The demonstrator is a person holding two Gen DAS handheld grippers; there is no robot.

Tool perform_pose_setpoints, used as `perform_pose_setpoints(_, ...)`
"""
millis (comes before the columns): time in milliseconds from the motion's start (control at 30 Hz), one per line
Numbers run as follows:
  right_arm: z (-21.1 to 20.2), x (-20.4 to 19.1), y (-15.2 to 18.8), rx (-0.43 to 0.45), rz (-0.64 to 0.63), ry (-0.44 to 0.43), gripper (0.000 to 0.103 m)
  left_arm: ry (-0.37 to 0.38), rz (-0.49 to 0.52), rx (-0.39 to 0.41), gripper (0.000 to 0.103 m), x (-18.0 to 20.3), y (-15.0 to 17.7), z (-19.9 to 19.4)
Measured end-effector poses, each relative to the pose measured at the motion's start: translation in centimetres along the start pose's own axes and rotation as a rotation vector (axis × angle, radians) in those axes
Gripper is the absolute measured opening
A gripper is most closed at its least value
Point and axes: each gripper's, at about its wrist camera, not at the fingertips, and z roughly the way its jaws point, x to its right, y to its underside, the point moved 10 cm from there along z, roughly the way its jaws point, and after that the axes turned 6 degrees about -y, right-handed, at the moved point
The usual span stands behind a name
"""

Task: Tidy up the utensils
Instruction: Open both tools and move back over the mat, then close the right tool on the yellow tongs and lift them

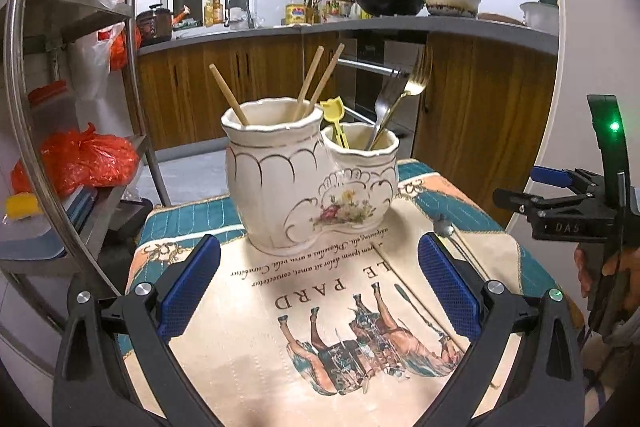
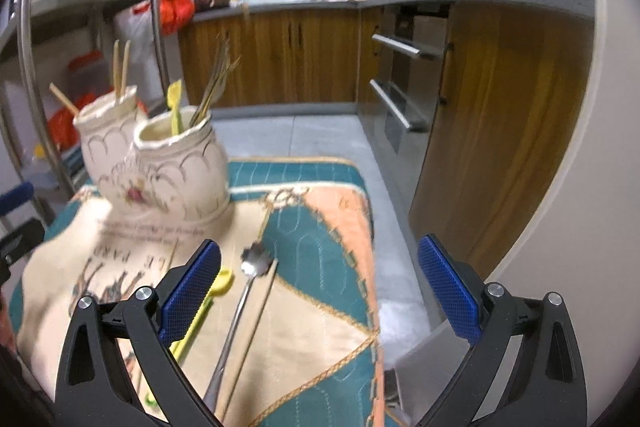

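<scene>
**Loose utensils lie under the right jaws**

Kitchen worktop, patterned cloth: the steel spoon (image 2: pixel 248 291), long axis toward the ceramic holder (image 2: pixel 160 167) upper left, lies between the right gripper (image 2: pixel 319 291) jaws, released and empty. Left gripper (image 1: pixel 319 291) likewise released, farther.

L cam low, near, facing holder (image 1: pixel 308 175) head-on; R cam from its right, slightly blurred, maybe farther. Both share holder, cloth (image 2: pixel 320 235).

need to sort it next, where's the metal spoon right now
In the right wrist view the metal spoon lies on the cloth in front of the ceramic holder, between a yellow utensil and a chopstick.
</scene>
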Motion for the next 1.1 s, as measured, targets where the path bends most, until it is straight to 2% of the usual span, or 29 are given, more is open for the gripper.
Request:
perform_pose_setpoints(267,1.1,-5.4,2.3,-0.105,-0.079,-0.095,0.095,0.013,0.001,-0.014,0.097,0.2,0.2,0.3)
perform_pose_setpoints(400,1.8,-6.9,3.6,-0.151,-0.107,-0.093,0.094,0.016,0.010,-0.016,0.097,0.4,0.3,0.3)
perform_pose_setpoints(567,2.3,-7.5,4.2,-0.184,-0.105,-0.094,0.065,0.021,0.003,-0.019,0.097,0.4,0.3,0.3)
perform_pose_setpoints(767,2.7,-8.1,4.7,-0.226,-0.059,-0.162,0.039,0.024,0.010,-0.018,0.097,0.5,0.4,0.3)
perform_pose_setpoints(933,3.3,-8.8,5.3,-0.262,-0.058,-0.189,0.034,0.026,0.002,-0.021,0.097,0.5,0.4,0.3)
perform_pose_setpoints(1100,4.1,-8.8,5.7,-0.288,-0.058,-0.163,0.030,0.030,0.004,-0.021,0.097,0.7,0.3,0.3)
